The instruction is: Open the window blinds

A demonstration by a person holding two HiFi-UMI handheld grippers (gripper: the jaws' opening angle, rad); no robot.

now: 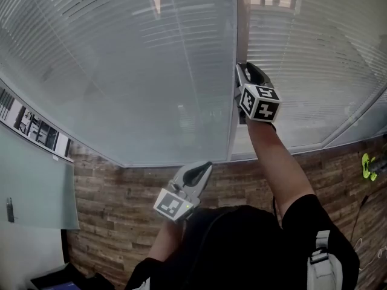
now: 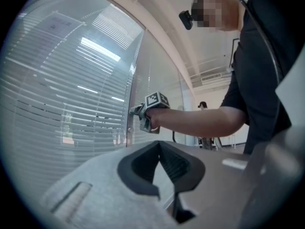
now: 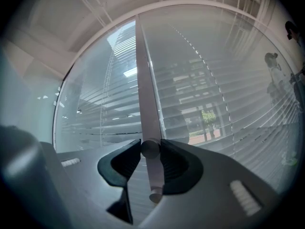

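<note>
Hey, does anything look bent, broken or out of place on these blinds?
Nothing broken. A few slats of the left blind show darker, uneven gaps; otherwise they hang even. The right claw is shut on the knob.

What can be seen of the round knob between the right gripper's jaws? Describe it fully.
The knob is small, round, grey and metal-looking, flat end facing the camera. It juts from the vertical frame post between two blind-filled panes. The right gripper is shut on it, a pad pressing each side.
</note>
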